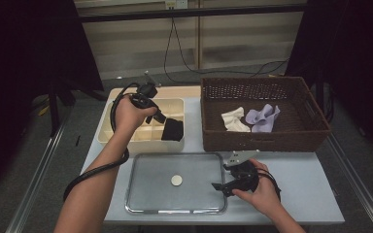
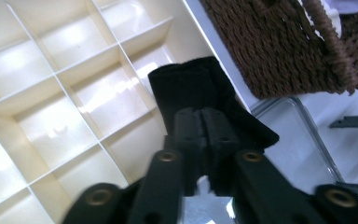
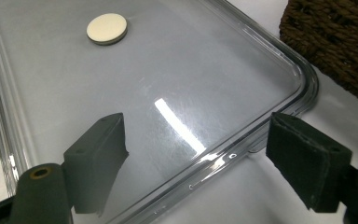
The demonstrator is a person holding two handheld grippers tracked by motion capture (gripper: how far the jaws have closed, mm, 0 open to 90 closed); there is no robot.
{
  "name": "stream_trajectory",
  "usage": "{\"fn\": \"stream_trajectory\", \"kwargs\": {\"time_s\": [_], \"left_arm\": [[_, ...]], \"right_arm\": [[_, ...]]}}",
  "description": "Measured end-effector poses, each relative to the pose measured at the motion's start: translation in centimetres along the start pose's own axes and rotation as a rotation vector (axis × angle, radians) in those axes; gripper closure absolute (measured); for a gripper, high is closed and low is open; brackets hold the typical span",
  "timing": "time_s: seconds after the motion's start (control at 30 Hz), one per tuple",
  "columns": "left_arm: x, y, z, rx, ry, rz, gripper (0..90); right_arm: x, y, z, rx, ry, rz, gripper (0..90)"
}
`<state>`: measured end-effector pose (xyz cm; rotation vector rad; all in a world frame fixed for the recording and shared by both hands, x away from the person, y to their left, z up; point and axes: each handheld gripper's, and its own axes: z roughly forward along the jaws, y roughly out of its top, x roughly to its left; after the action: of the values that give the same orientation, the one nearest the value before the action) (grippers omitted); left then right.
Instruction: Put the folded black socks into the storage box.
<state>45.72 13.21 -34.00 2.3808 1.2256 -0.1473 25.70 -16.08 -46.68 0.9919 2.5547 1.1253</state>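
Observation:
My left gripper point(image 1: 161, 118) is over the front right corner of a cream divided organizer point(image 1: 126, 133). Its jaws are pressed together on a black cloth point(image 1: 173, 130) that hangs over that corner. In the left gripper view the cloth point(image 2: 200, 84) spreads out past the closed gripper tips point(image 2: 201, 114). My right gripper point(image 1: 221, 187) stands open at the right edge of a clear tray point(image 1: 145, 194). In the right gripper view the tray's rim point(image 3: 303, 88) runs between the spread gripper tips point(image 3: 200, 158), with nothing held. A small cream disc point(image 1: 176, 180) point(image 3: 106, 28) lies in the tray's middle.
A brown wicker basket point(image 1: 264, 141) at the back right holds a white cloth point(image 1: 235, 120) and a pale purple cloth point(image 1: 263, 118). The organizer's compartments point(image 2: 51, 93) look bare. A strip of table point(image 1: 301, 179) lies right of the tray.

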Motion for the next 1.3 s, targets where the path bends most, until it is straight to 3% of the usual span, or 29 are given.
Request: {"fn": "stream_trajectory", "kwargs": {"time_s": [0.87, 1.13, 1.3], "left_arm": [[0.0, -0.3, 3.1, 0.018, -0.012, 0.018, 90.0], [0.0, -0.5, 4.6, 0.032, 0.001, 0.035, 90.0], [-0.4, -0.7, 5.7, 0.042, -0.024, 0.047, 90.0]], "right_arm": [[-0.1, 0.0, 0.0, -0.001, -0.008, -0.002, 19.4], [0.1, -0.1, 0.2, 0.005, 0.013, 0.003, 19.4], [0.1, 0.0, 0.2, 0.006, 0.014, -0.004, 19.4]]}}
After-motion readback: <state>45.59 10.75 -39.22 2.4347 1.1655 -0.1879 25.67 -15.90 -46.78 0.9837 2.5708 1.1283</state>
